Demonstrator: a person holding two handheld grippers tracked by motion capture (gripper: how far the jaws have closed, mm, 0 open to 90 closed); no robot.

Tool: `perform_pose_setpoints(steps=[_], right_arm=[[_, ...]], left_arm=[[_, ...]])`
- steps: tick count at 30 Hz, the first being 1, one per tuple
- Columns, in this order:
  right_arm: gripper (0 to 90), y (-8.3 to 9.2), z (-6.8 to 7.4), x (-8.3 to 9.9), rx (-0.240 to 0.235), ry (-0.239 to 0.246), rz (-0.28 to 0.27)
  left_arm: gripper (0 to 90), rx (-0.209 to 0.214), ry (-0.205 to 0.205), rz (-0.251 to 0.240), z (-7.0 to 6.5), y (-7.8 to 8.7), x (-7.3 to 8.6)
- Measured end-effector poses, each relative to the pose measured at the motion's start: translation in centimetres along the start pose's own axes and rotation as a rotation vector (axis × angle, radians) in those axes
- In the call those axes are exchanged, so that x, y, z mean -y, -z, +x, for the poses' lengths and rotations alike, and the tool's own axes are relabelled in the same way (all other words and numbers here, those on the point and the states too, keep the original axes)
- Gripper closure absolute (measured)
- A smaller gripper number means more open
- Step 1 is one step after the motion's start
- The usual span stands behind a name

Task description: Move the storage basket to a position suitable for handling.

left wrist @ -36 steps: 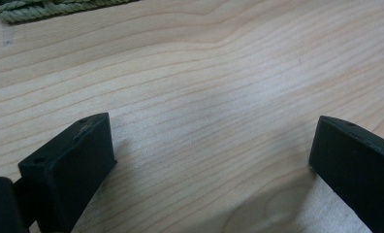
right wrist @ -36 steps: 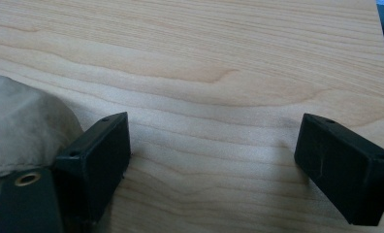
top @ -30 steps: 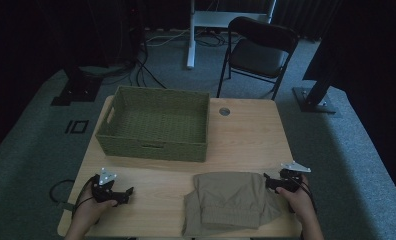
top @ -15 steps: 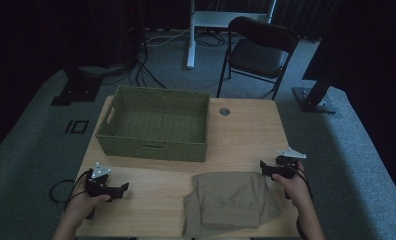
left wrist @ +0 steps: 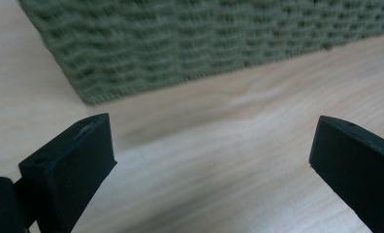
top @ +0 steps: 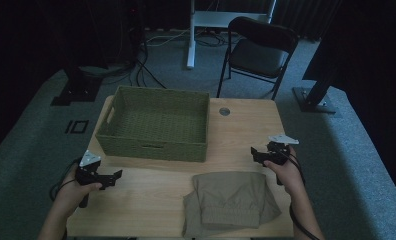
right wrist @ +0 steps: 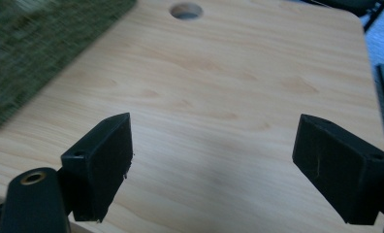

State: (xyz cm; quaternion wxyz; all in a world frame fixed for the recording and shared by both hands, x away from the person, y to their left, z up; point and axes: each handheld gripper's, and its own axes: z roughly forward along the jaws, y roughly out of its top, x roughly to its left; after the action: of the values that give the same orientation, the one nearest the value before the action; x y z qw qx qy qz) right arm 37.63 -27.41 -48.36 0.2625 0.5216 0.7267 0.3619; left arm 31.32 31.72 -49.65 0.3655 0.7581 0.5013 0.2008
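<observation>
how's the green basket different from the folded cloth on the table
The woven basket is green and stiff, with upright walls and an open top; the folded cloth is khaki, soft and lies flat. The basket sits at the far left of the table, while the cloth lies at the near edge, closer to the right gripper. Both rest on the table, and neither is held.

Dim room, grey carpet floor [top: 31, 150], black folding chair [top: 258, 47] at upper centre-right, white desk leg [top: 190, 35] behind it, tangled cables [top: 136, 65] upper left, dark stand bases [top: 313, 100] at both sides, light wooden table [top: 151, 200].
</observation>
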Motion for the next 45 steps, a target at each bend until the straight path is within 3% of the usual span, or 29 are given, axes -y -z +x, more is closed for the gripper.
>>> perform_pose_setpoints(steps=[5,12,18,21,26,30,32,41,45], right_arm=[[14.0,0.1,1.7,-1.5,-0.04,0.019,-0.022],[14.1,0.2,3.5,-3.3,-0.088,0.021,-0.061],[14.1,0.0,5.1,-4.7,-0.113,0.032,-0.079],[14.1,-0.1,5.8,-5.3,-0.123,0.04,-0.083],[14.1,-0.3,7.0,-6.3,-0.139,0.057,-0.093],[14.1,-0.7,8.0,-7.0,-0.148,0.062,-0.1],[14.1,-1.0,8.6,-7.3,-0.155,0.066,-0.097],[16.3,-2.4,10.8,-8.2,-0.167,0.058,-0.103],[20.0,-3.2,11.8,-8.4,-0.178,0.043,-0.099]], left_arm=[[3.2,-0.031,0.047,-0.056,1.1,0.9,-1.7],[3.6,-0.05,0.057,-0.122,2.5,1.9,-4.1],[3.6,-0.061,0.063,-0.144,3.6,1.8,-5.9],[3.6,-0.085,0.045,-0.128,4.1,1.3,-6.6],[3.6,-0.093,0.046,-0.148,4.9,0.4,-7.6],[3.7,-0.093,0.086,-0.166,5.8,-0.1,-8.5],[3.7,-0.108,0.083,-0.156,6.3,-0.6,-8.9],[6.2,-0.116,0.133,-0.126,7.9,-2.7,-8.6],[9.2,-0.133,0.114,-0.117,8.0,-3.2,-8.4]])
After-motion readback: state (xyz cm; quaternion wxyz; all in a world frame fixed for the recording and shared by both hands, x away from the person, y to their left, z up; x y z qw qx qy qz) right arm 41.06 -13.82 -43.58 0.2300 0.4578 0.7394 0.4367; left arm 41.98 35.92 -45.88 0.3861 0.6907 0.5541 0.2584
